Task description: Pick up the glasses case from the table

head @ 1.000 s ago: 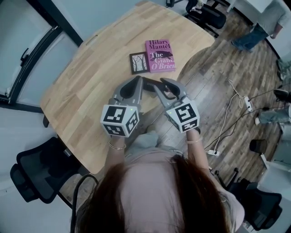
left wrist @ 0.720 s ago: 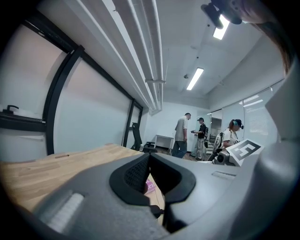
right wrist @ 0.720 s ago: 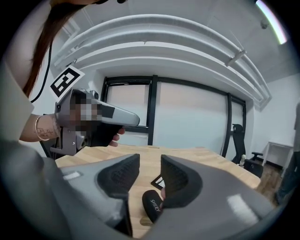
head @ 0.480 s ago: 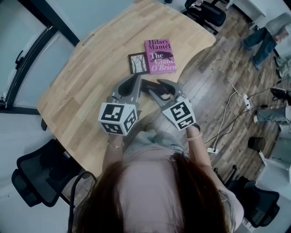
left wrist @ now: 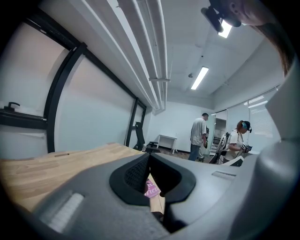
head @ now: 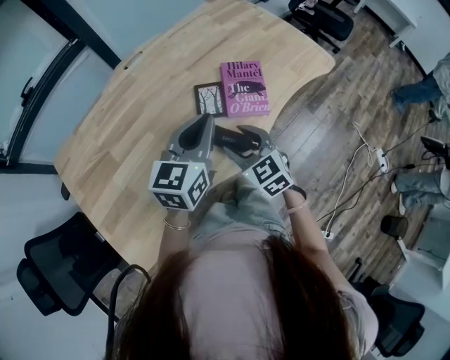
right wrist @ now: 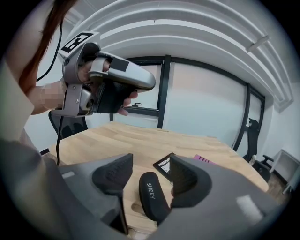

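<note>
The black glasses case [head: 226, 136] lies on the wooden table [head: 140, 105] near its front edge. In the right gripper view the case [right wrist: 151, 200], printed with white letters, lies between the two jaws. My right gripper [head: 244, 140] [right wrist: 150, 174] is lowered around it with its jaws opening, and a gap shows beside the left pad [right wrist: 112, 176], so the pads do not press on it. My left gripper [head: 205, 123] [left wrist: 149, 157] hovers just left of the case, tips together and holding nothing. The same left gripper [right wrist: 143, 83] appears hand-held at the upper left of the right gripper view.
A pink book [head: 245, 87] and a small dark booklet [head: 209, 98] lie just beyond the case. Black office chairs stand at the near left [head: 67, 267] and far side [head: 323, 17]. Cables [head: 365, 162] run over the floor at right. Two people [left wrist: 199, 138] stand across the room.
My right gripper has come down and forward over the glasses case, its jaws spreading wider. The left gripper has drifted slightly left. The case has not moved.
</note>
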Available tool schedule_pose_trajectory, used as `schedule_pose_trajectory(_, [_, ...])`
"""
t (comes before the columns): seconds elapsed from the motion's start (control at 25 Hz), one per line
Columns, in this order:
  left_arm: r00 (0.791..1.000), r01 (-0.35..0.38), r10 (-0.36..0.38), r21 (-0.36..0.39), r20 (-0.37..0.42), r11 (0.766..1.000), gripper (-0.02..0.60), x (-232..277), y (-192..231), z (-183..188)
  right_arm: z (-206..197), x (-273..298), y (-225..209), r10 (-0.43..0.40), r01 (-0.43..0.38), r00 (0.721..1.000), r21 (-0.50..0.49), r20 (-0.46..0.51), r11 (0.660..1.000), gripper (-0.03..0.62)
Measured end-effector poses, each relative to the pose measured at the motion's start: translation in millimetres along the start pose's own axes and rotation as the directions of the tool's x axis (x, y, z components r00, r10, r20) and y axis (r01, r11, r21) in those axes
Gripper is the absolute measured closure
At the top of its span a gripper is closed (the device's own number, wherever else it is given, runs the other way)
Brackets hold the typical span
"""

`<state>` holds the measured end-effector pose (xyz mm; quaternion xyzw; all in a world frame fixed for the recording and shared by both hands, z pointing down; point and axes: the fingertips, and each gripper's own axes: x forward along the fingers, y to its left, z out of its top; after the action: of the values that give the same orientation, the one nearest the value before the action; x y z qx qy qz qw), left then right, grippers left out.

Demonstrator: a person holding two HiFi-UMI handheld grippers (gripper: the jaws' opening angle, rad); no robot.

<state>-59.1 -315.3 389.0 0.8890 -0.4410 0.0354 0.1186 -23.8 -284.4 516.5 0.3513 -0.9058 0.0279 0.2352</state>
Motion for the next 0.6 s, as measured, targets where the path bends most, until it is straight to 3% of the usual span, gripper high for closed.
schedule_pose_trajectory(0.6, [0.997,-0.077,0.076,-0.028,-0.018,0.997,0.575,27.4,8.4,-19.2,-59.7,43.4,-6.2,0.144,-0.151,0.976,-0.034,-0.166,0.988,0.312])
